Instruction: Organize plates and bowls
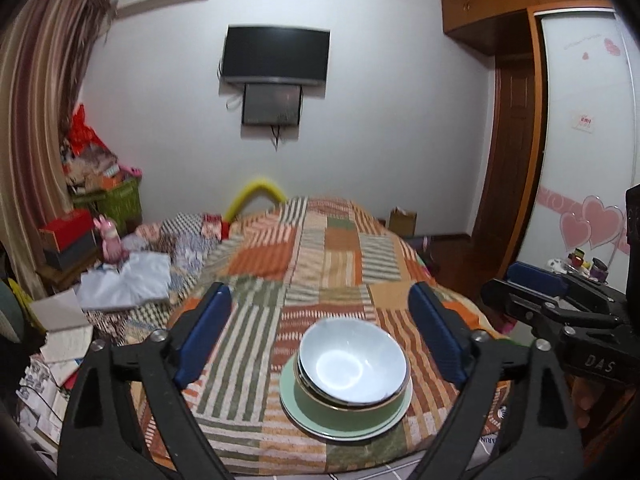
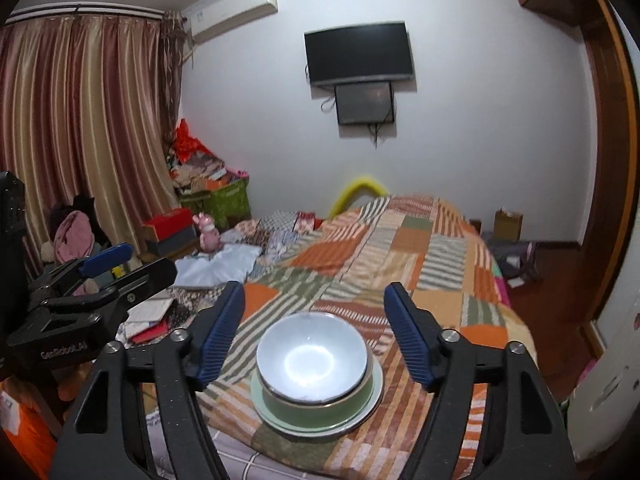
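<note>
The bed [image 1: 320,248], covered by a patchwork quilt [image 2: 420,248] of orange, green and striped squares, serves as the working surface and fills the middle of both views; a curtain [image 2: 80,120], a wall-mounted screen [image 1: 276,56] and a wardrobe [image 1: 512,8] frame the room behind it, and loose clutter lies along the bed's far side. Near the quilt's closest edge stands a single stack: a pale green plate [image 1: 304,420] lies flat on the quilt, a green bowl [image 1: 320,404] sits on the plate, and a white bowl [image 1: 352,360] nests inside the green one — widest piece lowest, which keeps the pile steady on soft bedding. The white bowl holds nothing; its inside shows only a bright reflection, and what lies between the nested pieces is hidden. The left hand-held gripper [image 1: 320,336] hovers above and short of the stack with its blue pads spread wide, nothing between them but the view of quilt and stack. The right hand-held gripper [image 2: 314,336] is likewise parted and empty, its pads clear of the dishes; each tool appears at the edge of the other's view, so the two are side by side. With both tools free and the dishes nested, the sorting appears to be complete — or nearly so.
</note>
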Action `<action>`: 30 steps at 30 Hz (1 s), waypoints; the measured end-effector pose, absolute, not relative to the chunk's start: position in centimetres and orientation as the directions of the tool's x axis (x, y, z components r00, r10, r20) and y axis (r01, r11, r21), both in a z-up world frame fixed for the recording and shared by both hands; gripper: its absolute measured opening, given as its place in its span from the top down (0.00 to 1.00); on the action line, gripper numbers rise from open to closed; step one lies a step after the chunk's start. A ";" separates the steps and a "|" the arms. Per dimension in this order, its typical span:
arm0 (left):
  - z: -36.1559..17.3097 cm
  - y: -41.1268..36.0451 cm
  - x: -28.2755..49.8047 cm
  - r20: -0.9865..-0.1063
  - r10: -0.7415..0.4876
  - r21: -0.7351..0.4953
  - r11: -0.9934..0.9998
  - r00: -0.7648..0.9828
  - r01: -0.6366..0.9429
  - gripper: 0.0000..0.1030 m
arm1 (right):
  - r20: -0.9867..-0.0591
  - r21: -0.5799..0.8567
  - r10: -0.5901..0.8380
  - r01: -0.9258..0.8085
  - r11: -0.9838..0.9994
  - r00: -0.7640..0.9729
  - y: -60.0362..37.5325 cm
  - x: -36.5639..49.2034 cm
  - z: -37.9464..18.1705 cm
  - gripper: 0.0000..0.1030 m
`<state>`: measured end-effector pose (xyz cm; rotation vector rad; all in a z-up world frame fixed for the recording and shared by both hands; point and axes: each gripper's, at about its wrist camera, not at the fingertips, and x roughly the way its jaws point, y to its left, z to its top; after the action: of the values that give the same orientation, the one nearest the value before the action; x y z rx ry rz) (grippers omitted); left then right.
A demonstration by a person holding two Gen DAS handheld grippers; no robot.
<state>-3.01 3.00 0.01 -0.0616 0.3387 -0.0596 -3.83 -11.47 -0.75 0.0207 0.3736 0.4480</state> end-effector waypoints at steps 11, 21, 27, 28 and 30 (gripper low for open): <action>0.9 2.9 -5.3 -0.248 -0.059 -0.052 0.998 0.967 0.048 0.00 | -0.278 0.093 0.394 -0.384 0.919 0.876 -11.7 -5.0 -0.1 0.01; 0.9 2.8 -5.5 -0.230 -0.058 -0.052 0.997 0.971 0.047 0.00 | -0.269 0.071 0.366 -0.361 0.930 0.891 -11.5 -5.7 -0.4 0.00; 0.9 2.8 -5.6 -0.230 -0.066 -0.052 0.997 0.971 0.055 0.00 | -0.258 0.079 0.363 -0.355 0.932 0.895 -11.9 -6.1 -0.2 0.00; 0.8 2.8 -5.5 -0.231 -0.067 -0.053 0.997 0.971 0.057 0.00 | -0.257 0.082 0.362 -0.353 0.932 0.896 -11.9 -6.1 -0.2 0.00; 0.8 2.9 -5.6 -0.232 -0.069 -0.055 0.997 0.970 0.057 0.00 | -0.257 0.085 0.361 -0.352 0.932 0.896 -12.1 -6.1 -0.1 0.00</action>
<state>-5.59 2.86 0.80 -0.0479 0.2360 -0.0636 -6.10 -12.07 -0.10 0.0369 0.2732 0.3694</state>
